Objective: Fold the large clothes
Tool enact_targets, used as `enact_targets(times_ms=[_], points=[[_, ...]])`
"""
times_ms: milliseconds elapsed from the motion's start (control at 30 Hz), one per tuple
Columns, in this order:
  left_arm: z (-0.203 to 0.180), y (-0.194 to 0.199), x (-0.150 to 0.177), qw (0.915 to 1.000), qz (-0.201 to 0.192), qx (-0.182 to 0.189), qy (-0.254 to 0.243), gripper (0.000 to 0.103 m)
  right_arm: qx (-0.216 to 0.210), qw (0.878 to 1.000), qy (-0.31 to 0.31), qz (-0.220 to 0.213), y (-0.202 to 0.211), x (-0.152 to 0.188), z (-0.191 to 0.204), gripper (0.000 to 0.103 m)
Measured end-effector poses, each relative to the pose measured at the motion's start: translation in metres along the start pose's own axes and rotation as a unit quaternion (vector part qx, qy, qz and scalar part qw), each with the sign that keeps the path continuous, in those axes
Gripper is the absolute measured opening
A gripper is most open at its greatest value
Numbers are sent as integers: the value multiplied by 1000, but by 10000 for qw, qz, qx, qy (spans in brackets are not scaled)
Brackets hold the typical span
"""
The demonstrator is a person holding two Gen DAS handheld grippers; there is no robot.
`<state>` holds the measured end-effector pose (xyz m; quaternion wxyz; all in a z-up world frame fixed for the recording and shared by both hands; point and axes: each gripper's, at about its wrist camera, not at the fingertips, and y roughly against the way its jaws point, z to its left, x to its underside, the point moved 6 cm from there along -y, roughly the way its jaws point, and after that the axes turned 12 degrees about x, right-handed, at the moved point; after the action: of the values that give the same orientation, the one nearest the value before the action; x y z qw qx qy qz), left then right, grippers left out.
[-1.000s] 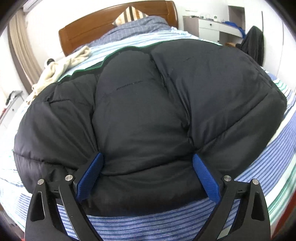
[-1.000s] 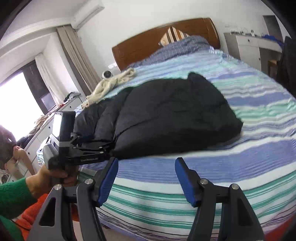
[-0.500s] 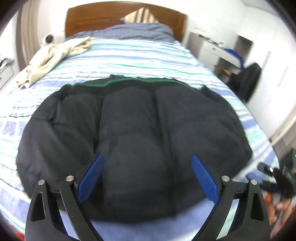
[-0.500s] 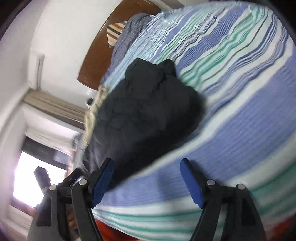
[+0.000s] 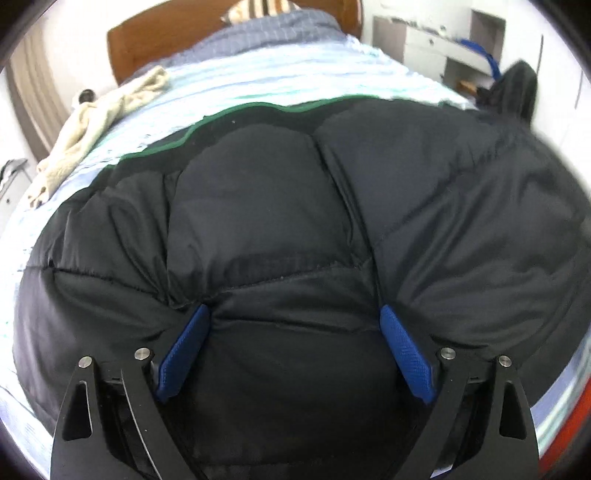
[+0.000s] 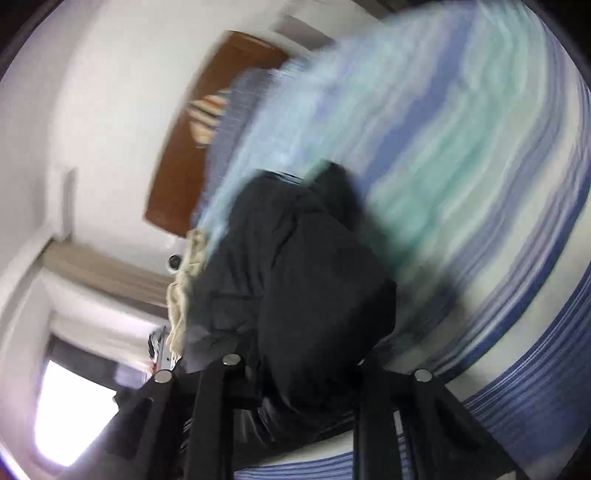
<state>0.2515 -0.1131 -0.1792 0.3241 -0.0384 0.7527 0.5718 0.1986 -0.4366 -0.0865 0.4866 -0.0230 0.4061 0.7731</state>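
Observation:
A large black puffer jacket (image 5: 295, 221) with a green-edged hem lies folded on the striped bed (image 5: 295, 77). My left gripper (image 5: 293, 328) is open, its blue pads pressed into the jacket's near edge with padding bulging between them. In the tilted, blurred right wrist view the jacket (image 6: 295, 280) fills the space between my right gripper's fingers (image 6: 306, 365). The blue pads are hidden by the fabric, so the right gripper's state is unclear.
A cream garment (image 5: 99, 122) lies at the bed's far left near the wooden headboard (image 5: 166, 40). A striped pillow (image 5: 258, 7) sits at the head. White drawers (image 5: 424, 44) and a dark chair (image 5: 513, 92) stand to the right. A bright window (image 6: 70, 402) is to the left.
My left gripper has dropped back down onto the jacket's near edge. My right gripper has rolled over and pushed in onto the jacket's right end, its pads now buried in fabric.

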Motion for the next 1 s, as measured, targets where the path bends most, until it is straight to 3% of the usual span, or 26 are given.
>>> enact_targets(times_ms=[67, 133, 233, 267, 367, 467, 567, 633, 667, 767, 800, 833, 867, 933, 1000], points=[[8, 10, -11, 9994, 329, 70, -5, 86, -119, 9976, 617, -290, 19, 0, 33, 21], [19, 50, -35, 9996, 69, 245, 97, 83, -230, 9887, 1359, -585, 37, 5, 71, 21], [21, 116, -85, 9939, -330, 1032, 220, 95, -294, 9665, 2389, -889, 50, 23, 123, 21], [14, 135, -103, 9898, -310, 1389, 106, 97, -320, 9557, 2761, -972, 53, 33, 144, 21], [-23, 163, -136, 9795, 85, 1916, -623, 99, -421, 9272, 3549, -1125, 59, 58, 189, 21], [-56, 166, -149, 9726, 595, 1947, -1123, 99, -488, 9017, 4138, -1155, 58, 83, 221, 21], [-65, 162, -154, 9703, 958, 1778, -1331, 99, -504, 8760, 4657, -1152, 48, 104, 244, 21], [-58, 157, -152, 9741, 1166, 1399, -1340, 99, -475, 8512, 5085, -1214, 47, 123, 254, 21], [-56, 156, -148, 9750, 1265, 1195, -1384, 99, -428, 8330, 5373, -1247, 47, 136, 258, 21], [-51, 154, -142, 9752, 1349, 811, -1556, 98, -419, 8006, 5843, -1256, 48, 166, 266, 21], [-48, 154, -138, 9767, 1300, 570, -1608, 90, -433, 7963, 5900, -1262, 47, 169, 266, 21], [-38, 147, -139, 9782, 1271, 378, -1596, 57, -468, 7935, 5937, -1255, 45, 171, 268, 21], [-30, 143, -136, 9802, 1327, 313, -1437, 45, -513, 7947, 5923, -1229, 46, 172, 268, 21], [-15, 142, -141, 9851, 1252, 445, -1096, 32, -630, 8064, 5784, -1058, 46, 166, 264, 26], [4, 145, -143, 9879, 1124, 579, -895, 31, -1080, 8289, 5452, -636, 52, 159, 260, 42]])
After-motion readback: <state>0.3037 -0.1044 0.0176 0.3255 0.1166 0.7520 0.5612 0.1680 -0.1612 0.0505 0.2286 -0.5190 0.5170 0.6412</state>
